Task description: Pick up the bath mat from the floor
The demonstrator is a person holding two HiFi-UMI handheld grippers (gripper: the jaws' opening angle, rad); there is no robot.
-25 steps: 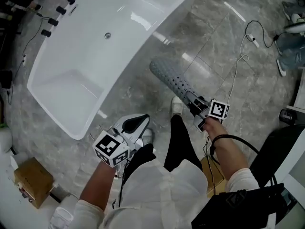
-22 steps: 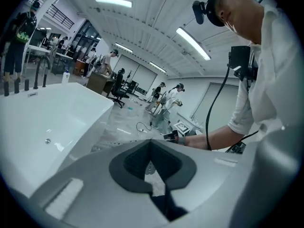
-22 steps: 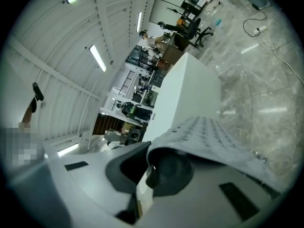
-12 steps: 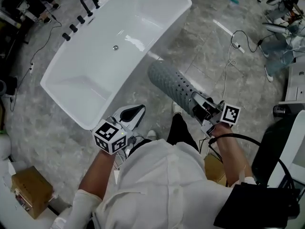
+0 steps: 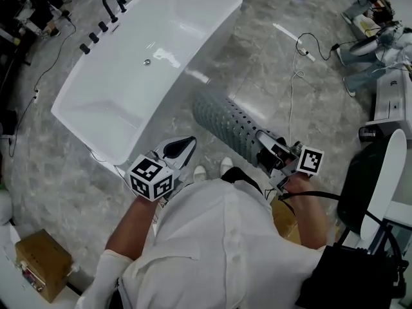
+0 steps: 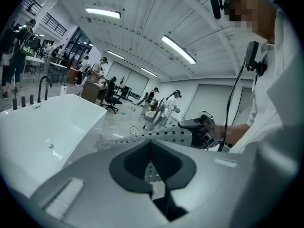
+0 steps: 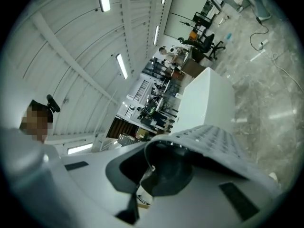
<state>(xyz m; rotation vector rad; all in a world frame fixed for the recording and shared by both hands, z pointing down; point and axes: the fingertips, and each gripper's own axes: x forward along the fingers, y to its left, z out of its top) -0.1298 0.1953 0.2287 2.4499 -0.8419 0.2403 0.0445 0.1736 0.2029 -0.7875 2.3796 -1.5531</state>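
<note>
The bath mat (image 5: 225, 121) is grey, perforated with small holes and curled into a loose tube. It is off the floor, sticking out up and left from my right gripper (image 5: 262, 143), which is shut on its near end. In the right gripper view the mat (image 7: 216, 141) arches over the shut jaws. My left gripper (image 5: 180, 152) hovers by the bathtub's near corner, jaws together with nothing between them. Seen from the left gripper view, the mat (image 6: 166, 136) and the right gripper (image 6: 202, 127) lie ahead to the right.
A white freestanding bathtub (image 5: 193, 50) with a black faucet (image 5: 116, 5) fills the upper left. Cables (image 5: 296, 76) trail over the grey marble floor at right. A cardboard box (image 5: 42, 262) sits lower left and dark equipment (image 5: 360, 192) at right. People stand far off.
The mat, held by the right gripper, has swung a little left and nearer the tub side. The left gripper has stayed about where it was.
</note>
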